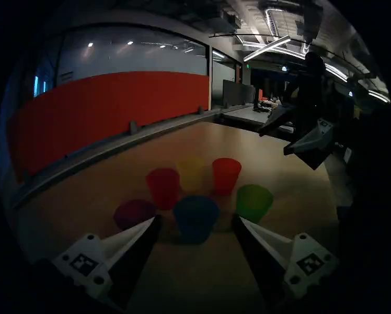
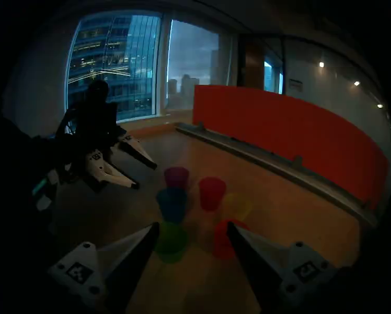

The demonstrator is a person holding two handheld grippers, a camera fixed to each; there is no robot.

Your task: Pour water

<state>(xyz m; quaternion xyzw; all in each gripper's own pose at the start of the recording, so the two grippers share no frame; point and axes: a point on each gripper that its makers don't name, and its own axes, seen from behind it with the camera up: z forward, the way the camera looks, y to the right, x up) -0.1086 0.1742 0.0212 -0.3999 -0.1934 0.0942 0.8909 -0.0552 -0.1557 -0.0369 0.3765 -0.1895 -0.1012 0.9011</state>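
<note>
Currently both claws are idle. In the left gripper view the left gripper point(image 1: 195, 219) hovers low over the near edge of the wooden table point(image 1: 289, 157), fingers spread wide, gripping nothing. Six cups are clustered mid-table, well apart from every edge. The blue cup point(image 1: 195, 217) is just past the fingertips, with the purple cup point(image 1: 134, 213) left of it and the green cup point(image 1: 253, 201) right. Behind them come the crimson cup point(image 1: 163, 186), yellow cup point(image 1: 191, 172) and orange-red cup point(image 1: 226, 175). I can't tell if any holds water. Farther off, by the table's right edge, the right gripper point(image 1: 300, 136) hangs raised and pointing left, with the person a dark outline behind it. A red wall panel point(image 1: 117, 110) with glass above it runs along the left edge. In the right gripper view the right gripper's fingers are wide apart and empty, with the green and orange-red cups nearest the tips. Beyond the far corner, windows point(image 2: 117, 68) show towers. The room is dim.
</note>
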